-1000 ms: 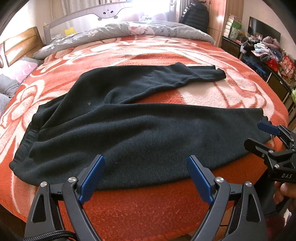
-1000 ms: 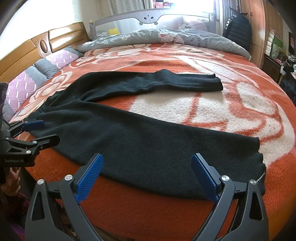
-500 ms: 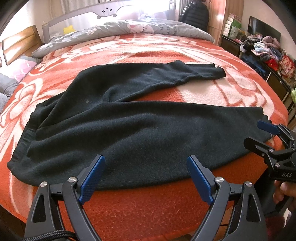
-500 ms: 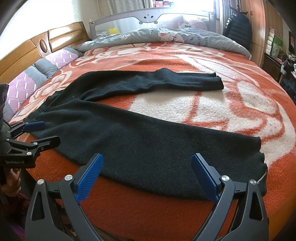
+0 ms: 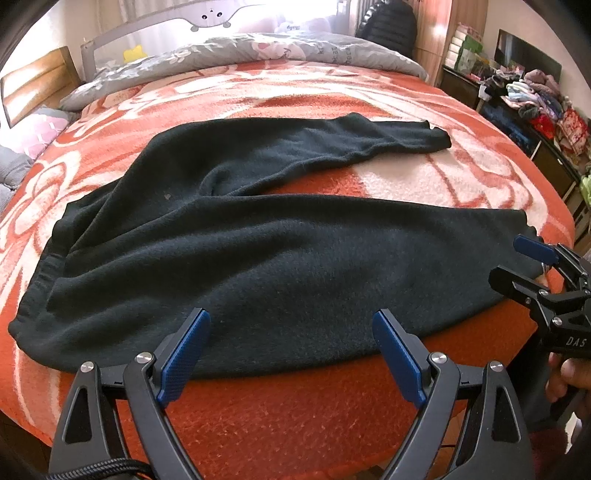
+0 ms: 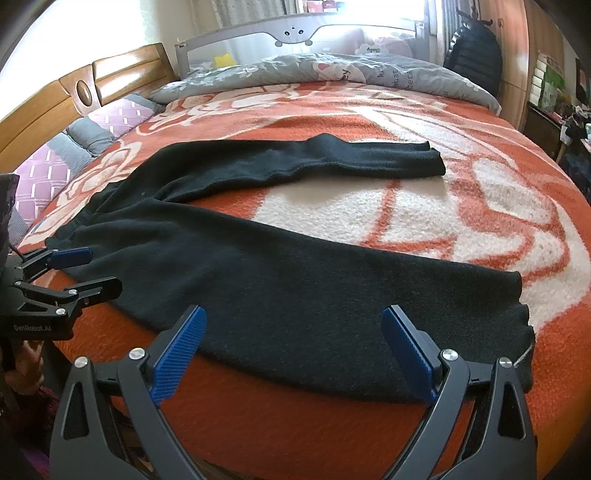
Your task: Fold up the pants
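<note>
Left wrist view: the dark fleece pants (image 5: 258,251) lie spread on the orange-and-white floral blanket (image 5: 295,398) of the bed, waistband at the left, both legs running right and splayed apart in a V. No fold shows yet, so the task looks to be at its very start; by my reading the legs must first be brought together, then the length folded over.

The left gripper (image 5: 291,354) hangs over the near edge of the pants with its blue-padded jaws spread wide, holding nothing. Farther right, the right gripper (image 5: 521,262) sits just beside the cuff of the near leg, jaws also parted and empty.

Right wrist view: the left gripper (image 6: 88,271) hovers at the waistband corner on the left, while the right gripper (image 6: 291,354) faces the near leg.

Around the bed, from the left: a wooden headboard (image 6: 48,107), purple and grey quilted pillows (image 6: 66,151), a grey patterned duvet (image 6: 332,74) bunched at the far side, a grey bed rail (image 6: 295,31), and at the right a dark low cabinet piled with clothes (image 5: 532,96). Nothing lies on the pants or between the grippers and the cloth; the far leg, well apart from the near one, is the longest reach.
</note>
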